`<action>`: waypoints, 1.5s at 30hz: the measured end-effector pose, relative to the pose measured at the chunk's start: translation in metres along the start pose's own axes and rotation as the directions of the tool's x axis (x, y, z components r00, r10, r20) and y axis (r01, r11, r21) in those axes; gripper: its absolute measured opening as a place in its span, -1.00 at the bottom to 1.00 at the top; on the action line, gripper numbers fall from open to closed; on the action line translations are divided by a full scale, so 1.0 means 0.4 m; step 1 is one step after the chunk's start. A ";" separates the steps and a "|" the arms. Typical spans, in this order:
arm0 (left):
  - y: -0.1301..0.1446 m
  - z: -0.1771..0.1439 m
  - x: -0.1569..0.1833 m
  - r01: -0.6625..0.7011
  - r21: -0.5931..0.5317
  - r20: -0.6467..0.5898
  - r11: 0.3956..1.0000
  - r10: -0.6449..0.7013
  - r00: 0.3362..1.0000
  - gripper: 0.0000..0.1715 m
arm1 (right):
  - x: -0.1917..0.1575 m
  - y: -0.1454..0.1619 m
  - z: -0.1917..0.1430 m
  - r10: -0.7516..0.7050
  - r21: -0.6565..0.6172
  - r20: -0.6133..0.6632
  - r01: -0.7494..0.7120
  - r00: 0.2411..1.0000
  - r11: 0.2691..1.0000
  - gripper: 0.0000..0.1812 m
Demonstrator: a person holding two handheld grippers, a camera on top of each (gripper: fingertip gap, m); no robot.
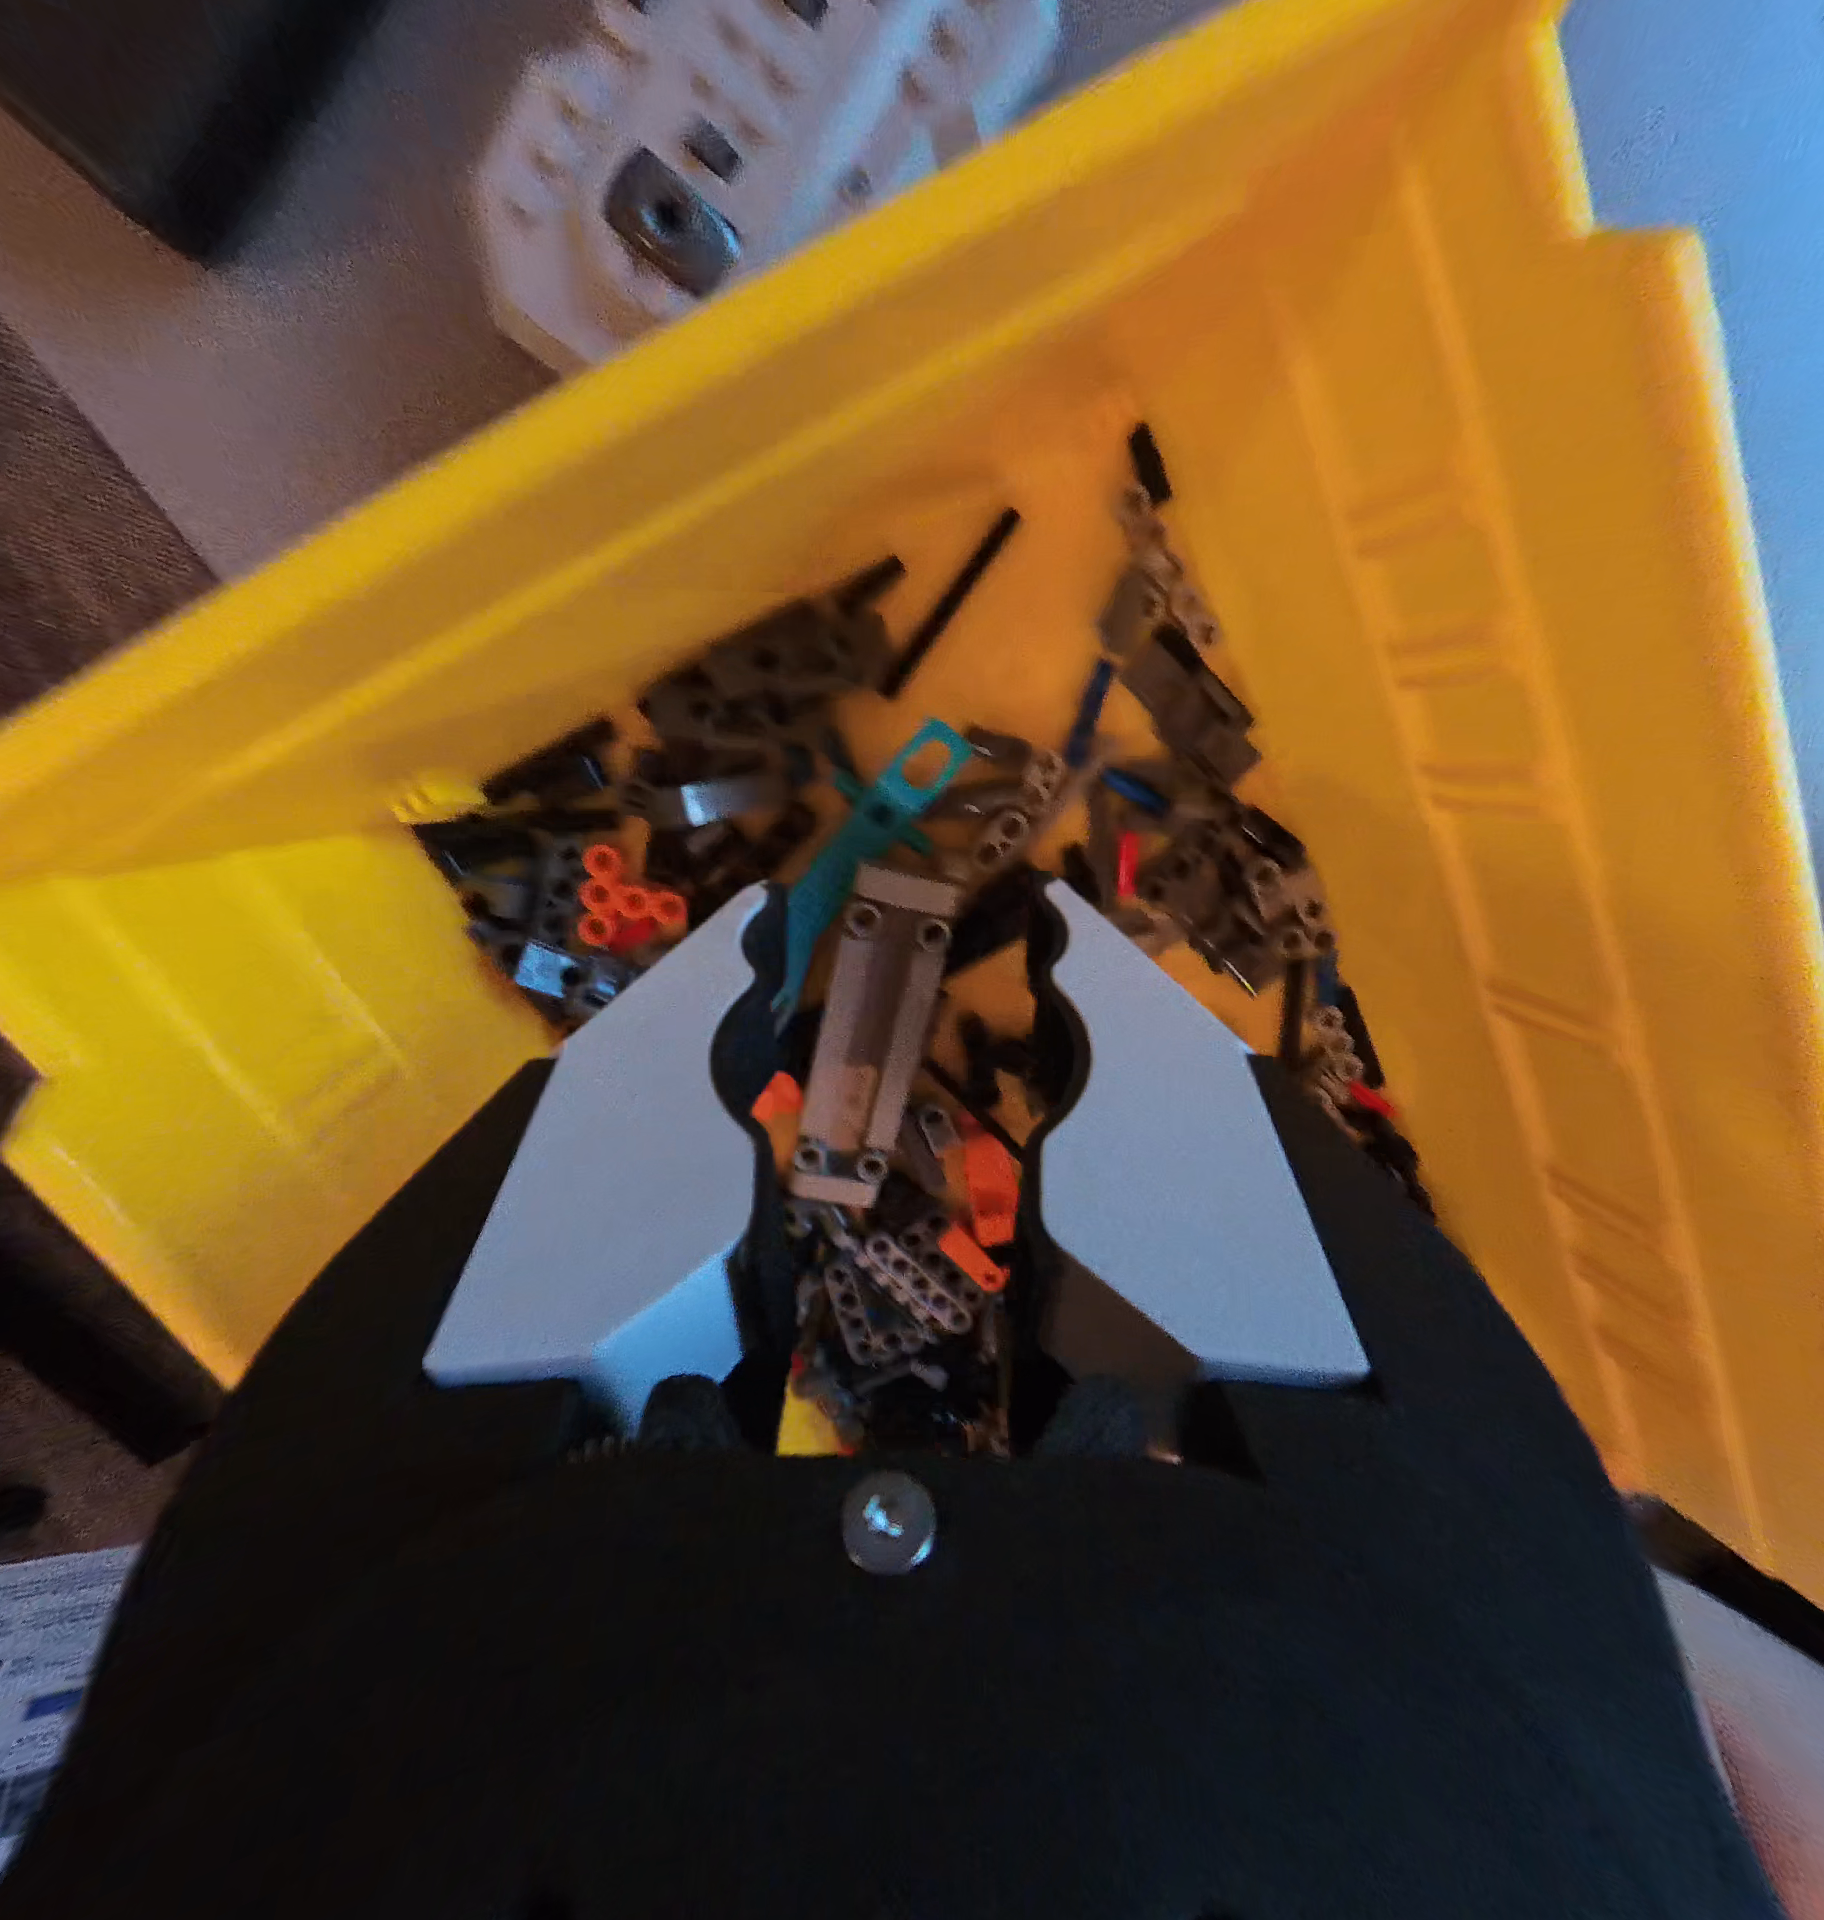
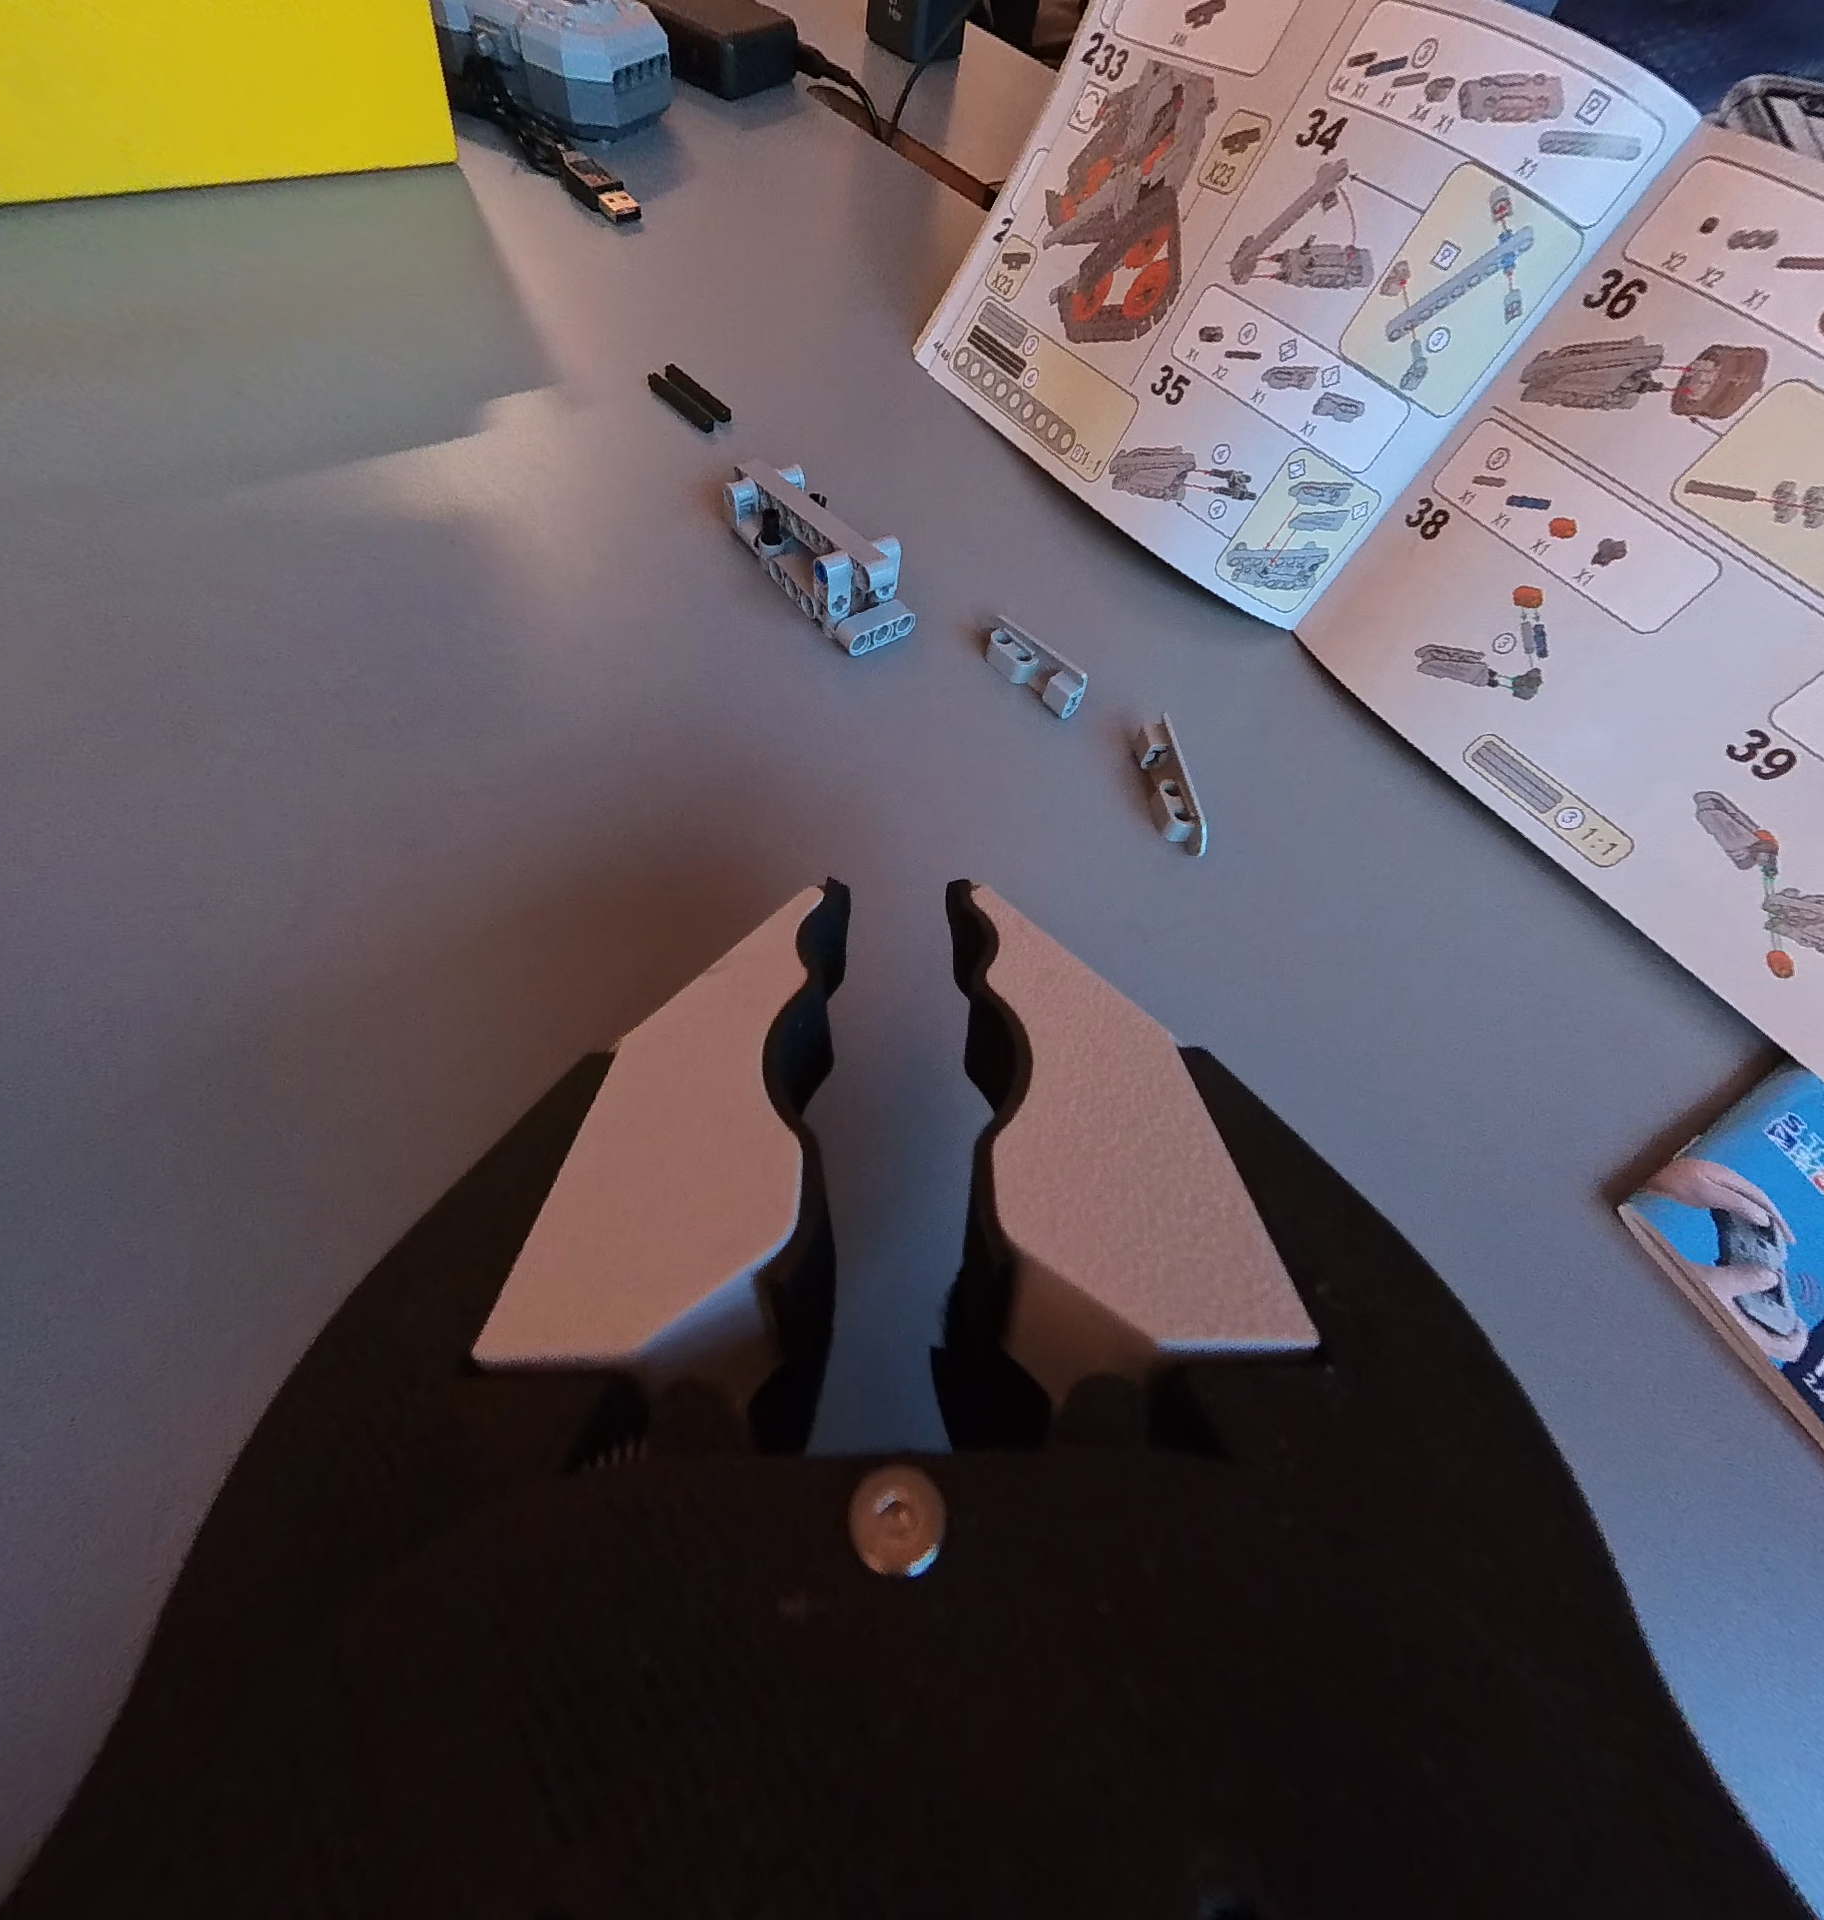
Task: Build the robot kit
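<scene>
My left gripper is open and reaches down into a yellow plastic bin full of small building pieces. A long grey frame piece lies between its fingers, with a teal piece just ahead and orange pieces to the left. I cannot tell whether the fingers touch any piece. My right gripper is open by a narrow gap and empty, low over a grey table. Ahead of it lie a small grey assembly, two loose grey pieces and two black rods.
An open instruction booklet lies at the right of the table, a blue booklet near the right edge. The yellow bin's corner shows at far left, with a grey model, a cable plug and dark adapters behind.
</scene>
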State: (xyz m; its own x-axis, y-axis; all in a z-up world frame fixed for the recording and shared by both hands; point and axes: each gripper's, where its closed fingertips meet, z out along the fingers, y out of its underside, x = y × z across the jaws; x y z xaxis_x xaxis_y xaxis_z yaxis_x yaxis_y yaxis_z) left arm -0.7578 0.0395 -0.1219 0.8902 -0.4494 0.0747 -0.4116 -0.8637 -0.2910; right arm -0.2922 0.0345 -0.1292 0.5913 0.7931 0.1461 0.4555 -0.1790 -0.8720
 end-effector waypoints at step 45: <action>-0.047 0.091 -0.136 0.159 0.095 0.124 0.983 -0.170 0.978 -0.39 | -0.027 0.018 0.007 -0.090 -0.056 0.021 0.091 0.996 0.994 -0.79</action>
State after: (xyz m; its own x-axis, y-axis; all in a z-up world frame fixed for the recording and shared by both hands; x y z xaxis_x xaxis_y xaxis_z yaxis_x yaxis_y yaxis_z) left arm -0.7914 0.0884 -0.1551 0.9646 -0.2638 0.0038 -0.2443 -0.8986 -0.3645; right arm -0.2971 0.0265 -0.1385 0.5335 0.8182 0.2143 0.5445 -0.1384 -0.8273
